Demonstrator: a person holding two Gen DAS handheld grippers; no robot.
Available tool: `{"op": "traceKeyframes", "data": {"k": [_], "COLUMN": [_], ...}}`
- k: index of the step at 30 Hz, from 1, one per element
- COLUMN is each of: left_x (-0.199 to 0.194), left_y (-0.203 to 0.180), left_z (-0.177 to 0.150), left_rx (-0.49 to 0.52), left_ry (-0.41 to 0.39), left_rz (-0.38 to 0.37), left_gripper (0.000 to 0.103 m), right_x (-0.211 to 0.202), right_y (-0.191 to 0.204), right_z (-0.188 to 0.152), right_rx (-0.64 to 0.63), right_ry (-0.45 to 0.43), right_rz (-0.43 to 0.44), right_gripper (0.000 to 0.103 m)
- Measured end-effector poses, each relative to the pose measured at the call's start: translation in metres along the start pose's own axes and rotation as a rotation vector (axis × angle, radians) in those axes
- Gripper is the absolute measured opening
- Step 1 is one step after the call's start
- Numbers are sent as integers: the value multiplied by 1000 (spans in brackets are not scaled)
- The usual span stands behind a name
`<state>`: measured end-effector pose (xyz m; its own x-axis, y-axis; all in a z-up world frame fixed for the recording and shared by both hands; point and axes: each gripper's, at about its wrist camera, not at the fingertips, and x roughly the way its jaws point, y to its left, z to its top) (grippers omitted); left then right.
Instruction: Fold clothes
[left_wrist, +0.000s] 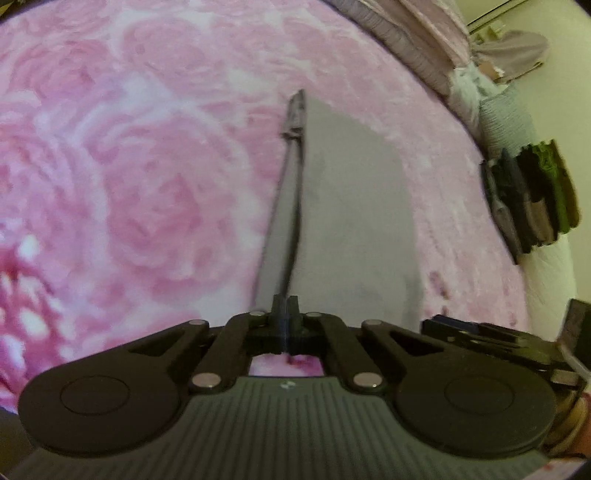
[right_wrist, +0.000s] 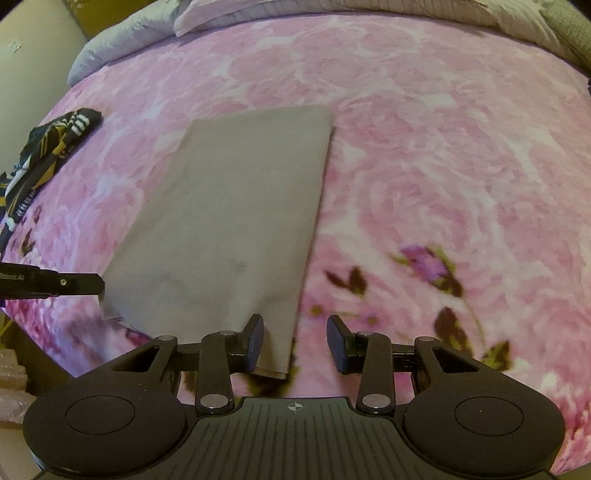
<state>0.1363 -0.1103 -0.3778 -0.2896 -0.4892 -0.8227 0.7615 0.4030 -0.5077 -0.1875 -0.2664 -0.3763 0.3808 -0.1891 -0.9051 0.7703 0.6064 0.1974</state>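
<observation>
A grey garment (right_wrist: 236, 206), folded into a long flat rectangle, lies on the pink rose-patterned bedspread (right_wrist: 443, 147). My left gripper (left_wrist: 285, 314) is shut on the grey garment (left_wrist: 354, 206) at its near edge, and a fold of the cloth runs straight away from the closed fingertips. In the right wrist view the left gripper (right_wrist: 74, 283) shows as a dark bar at the garment's near left corner. My right gripper (right_wrist: 295, 343) is open over the near right corner. Its left finger (right_wrist: 255, 343) rests over the cloth, and its right finger (right_wrist: 338, 343) is over the bedspread.
A stack of folded dark and green clothes (left_wrist: 532, 199) sits at the bed's right edge. A dark striped, yellow-patterned garment (right_wrist: 48, 147) lies at the left. Grey and lilac pillows and a quilt (right_wrist: 129, 37) line the far end of the bed.
</observation>
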Motion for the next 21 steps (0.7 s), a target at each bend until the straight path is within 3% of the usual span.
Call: {"op": "traceKeyframes", "data": {"k": [5, 8, 10, 11, 17, 18, 21], "left_x": [3, -3, -6, -5, 19, 20, 11], "left_y": [9, 7, 4, 3, 1, -2, -9], "left_z": [-2, -1, -1, -1, -1, -1, -4], "left_rx": [21, -8, -15, -14, -8, 12, 63], "left_ry": [10, 1, -9, -3, 55, 50, 0], "left_rz": [49, -15, -25, -32, -33, -32, -13], "left_gripper": [0, 0, 17, 19, 17, 3, 0], "right_x": [4, 2, 1, 1, 2, 2, 2], "right_y": [1, -3, -4, -4, -3, -3, -2], "right_z": [-3, -5, -7, -8, -10, -10, -10], "right_rx": [-15, 4, 11, 12, 16, 16, 16], "right_ry": [11, 3, 2, 3, 4, 6, 6], "right_rz": [-17, -19, -23, -26, -33, -35, -37], "right_gripper": [35, 35, 35, 35, 35, 35, 35]}}
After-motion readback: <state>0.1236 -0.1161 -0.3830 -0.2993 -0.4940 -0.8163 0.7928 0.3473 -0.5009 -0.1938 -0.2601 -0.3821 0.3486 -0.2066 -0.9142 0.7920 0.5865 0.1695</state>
